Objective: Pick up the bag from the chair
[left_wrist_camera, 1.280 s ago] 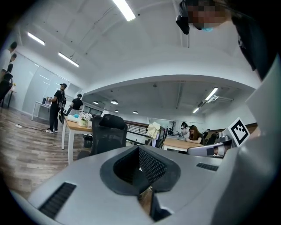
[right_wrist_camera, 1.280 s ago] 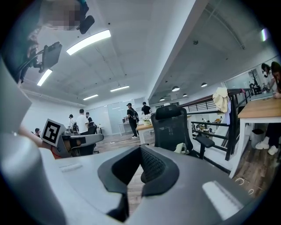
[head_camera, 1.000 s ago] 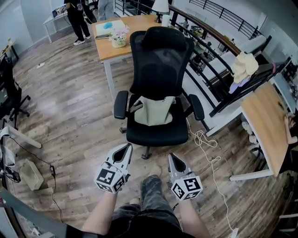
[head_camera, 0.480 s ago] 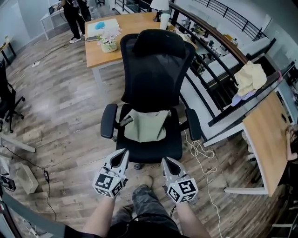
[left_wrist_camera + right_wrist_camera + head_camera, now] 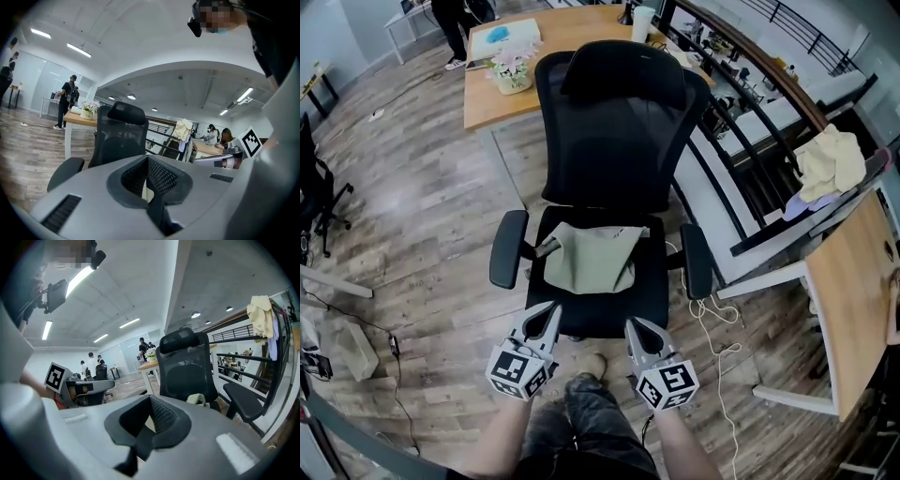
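Approach step: bag (image 5: 591, 260) lies on chair (image 5: 616, 131) seat, near backrest. Left gripper (image 5: 547, 317) & right gripper (image 5: 638, 330) sit just in front of seat edge, fingers pressed together, empty. Next, prob.: spread fingers, reach fwd to bag.

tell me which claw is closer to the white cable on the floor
Right. In the head view the right claw is just left of the white cable; the left claw is farther left, with the right claw between it and the cable.
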The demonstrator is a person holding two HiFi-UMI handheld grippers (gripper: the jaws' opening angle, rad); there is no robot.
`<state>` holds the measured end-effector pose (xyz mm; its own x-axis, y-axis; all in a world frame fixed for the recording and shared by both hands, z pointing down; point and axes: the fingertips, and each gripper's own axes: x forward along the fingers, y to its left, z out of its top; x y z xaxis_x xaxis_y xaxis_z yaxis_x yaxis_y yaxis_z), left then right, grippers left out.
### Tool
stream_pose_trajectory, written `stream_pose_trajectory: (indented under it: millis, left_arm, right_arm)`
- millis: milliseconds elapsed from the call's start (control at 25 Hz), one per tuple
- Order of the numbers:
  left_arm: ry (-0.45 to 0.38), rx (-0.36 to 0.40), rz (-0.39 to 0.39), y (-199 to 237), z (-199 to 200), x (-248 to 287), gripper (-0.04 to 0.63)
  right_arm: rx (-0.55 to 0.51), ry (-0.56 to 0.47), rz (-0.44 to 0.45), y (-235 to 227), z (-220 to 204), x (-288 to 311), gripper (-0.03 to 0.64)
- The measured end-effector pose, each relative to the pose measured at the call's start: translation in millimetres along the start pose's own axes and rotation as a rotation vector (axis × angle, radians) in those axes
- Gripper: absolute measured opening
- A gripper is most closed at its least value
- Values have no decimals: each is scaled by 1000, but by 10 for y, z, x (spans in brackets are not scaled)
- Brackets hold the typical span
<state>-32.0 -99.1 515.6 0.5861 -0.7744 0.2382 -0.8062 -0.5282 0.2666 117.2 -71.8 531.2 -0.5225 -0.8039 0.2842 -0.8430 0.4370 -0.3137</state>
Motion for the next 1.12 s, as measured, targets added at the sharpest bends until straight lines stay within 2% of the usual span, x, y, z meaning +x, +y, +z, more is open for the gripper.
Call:
stream_pose_trajectory:
  millis: [480,640,920,1120]
  left_arm:
    - [79,-27,6,144,-333,366,-2]
    - [105,-55,1,257,-427,497,-2]
    - [188,-168,39,633,-773,846,-2]
    - [231,-203,84,920,-920,1129,48]
  right_arm:
    - [59,52,0,-235,-278,220,8]
    - [79,47,-39,-356,-240,301,8]
    - [138,74,-137,-674,-275,594,8]
    - [201,96,-187,-944,-335,940,8]
